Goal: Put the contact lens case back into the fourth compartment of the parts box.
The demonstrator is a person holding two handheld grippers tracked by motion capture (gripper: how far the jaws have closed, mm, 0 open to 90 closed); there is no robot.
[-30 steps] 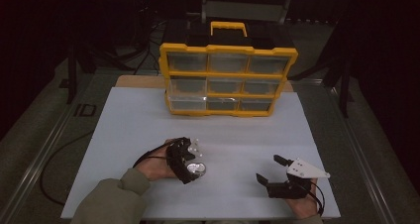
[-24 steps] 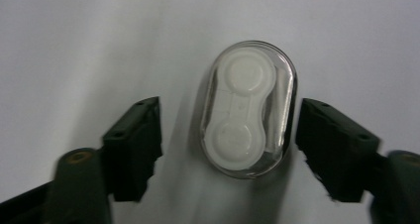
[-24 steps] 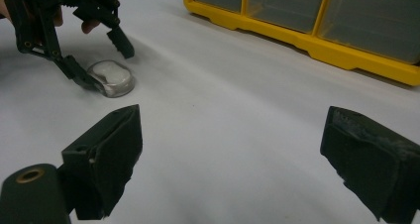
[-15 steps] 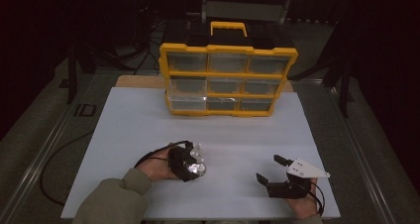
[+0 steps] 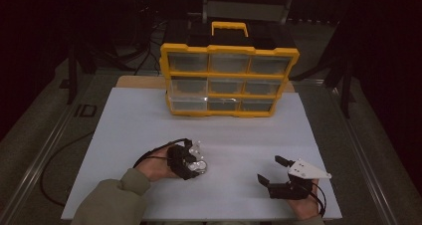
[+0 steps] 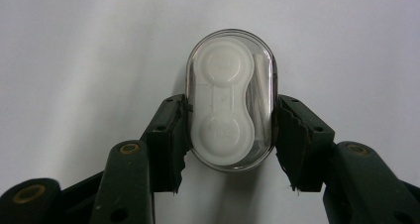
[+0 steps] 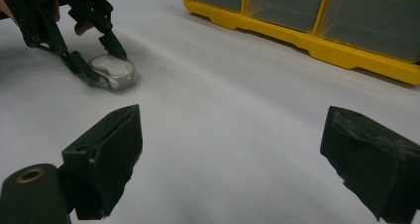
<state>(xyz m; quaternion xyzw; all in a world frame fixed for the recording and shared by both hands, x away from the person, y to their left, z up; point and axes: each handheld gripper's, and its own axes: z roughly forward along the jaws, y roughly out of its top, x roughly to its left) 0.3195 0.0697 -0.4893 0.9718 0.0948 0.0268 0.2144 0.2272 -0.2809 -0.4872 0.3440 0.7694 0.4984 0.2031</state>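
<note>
A clear oval case (image 6: 230, 100) with a white two-well lens holder inside lies on the white table sheet (image 5: 239, 135). My left gripper (image 6: 230, 135) is shut on it, one black jaw pressed against each long side. In the high view the case (image 5: 200, 165) sits at the front left of the sheet, under the left gripper (image 5: 195, 161). From the right gripper view, the case (image 7: 111, 71) rests on the sheet between the left gripper's fingers (image 7: 79, 65). My right gripper (image 5: 271, 169) stands open at the front right, with nothing between its jaws (image 7: 230, 144).
A yellow organizer (image 5: 230, 80) with clear drawers and a black-and-yellow handle stands upright at the back middle of the sheet; its lower drawers (image 7: 297, 30) face me. A black cable (image 5: 144, 158) trails from the left gripper. Dark floor surrounds the table.
The left gripper and the case have shifted very slightly to the right. The right gripper has stayed still and open.
</note>
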